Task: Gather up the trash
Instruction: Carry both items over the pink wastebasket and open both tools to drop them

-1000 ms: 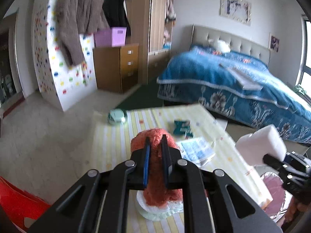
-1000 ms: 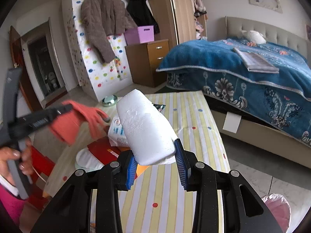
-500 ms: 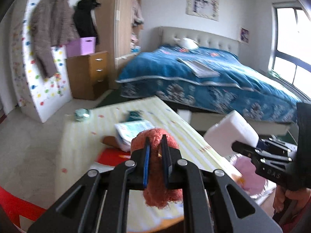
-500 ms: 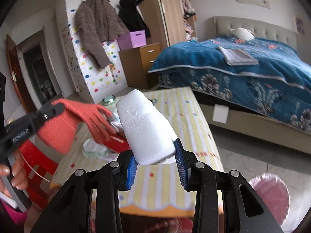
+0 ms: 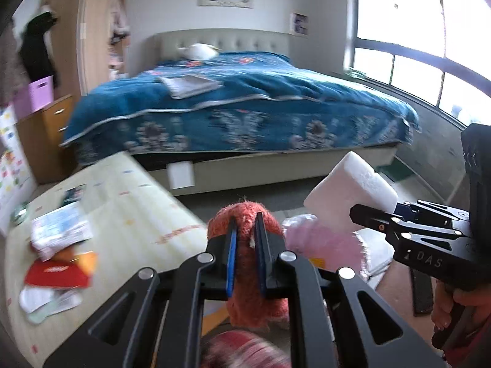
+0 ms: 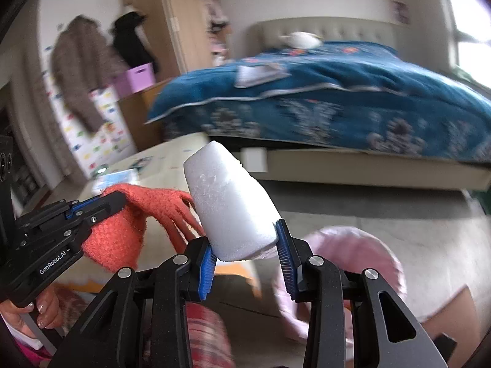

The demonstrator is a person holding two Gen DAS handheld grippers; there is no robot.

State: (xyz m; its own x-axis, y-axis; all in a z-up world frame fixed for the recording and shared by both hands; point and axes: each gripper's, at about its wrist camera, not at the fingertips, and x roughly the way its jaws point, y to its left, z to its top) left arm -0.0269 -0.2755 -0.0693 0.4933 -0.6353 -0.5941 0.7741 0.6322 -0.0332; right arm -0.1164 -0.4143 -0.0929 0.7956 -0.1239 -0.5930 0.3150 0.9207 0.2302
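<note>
My left gripper (image 5: 244, 224) is shut on an orange-red knitted glove (image 5: 251, 306), which hangs down between its blue pads. My right gripper (image 6: 245, 245) is shut on a white foam block (image 6: 230, 202) that sticks up and forward from the jaws. The two grippers are side by side past the right edge of the striped table (image 5: 138, 208). In the left wrist view the foam block (image 5: 349, 196) is to the right of the glove. Just beyond both, on the floor, stands a bin with a pink bag (image 6: 362, 251), also seen behind the glove as the pink bin (image 5: 325, 242).
On the table lie a red packet (image 5: 55, 276), a blue-and-white packet (image 5: 61, 227) and some paper scraps. A bed with a blue cover (image 5: 245, 113) fills the far side, with bare floor between it and the bin. A person's hand (image 6: 40, 306) holds the left gripper.
Both grippers have swung right, off the table and towards the pink bin, each still holding its item. The view is blurred by the motion.
</note>
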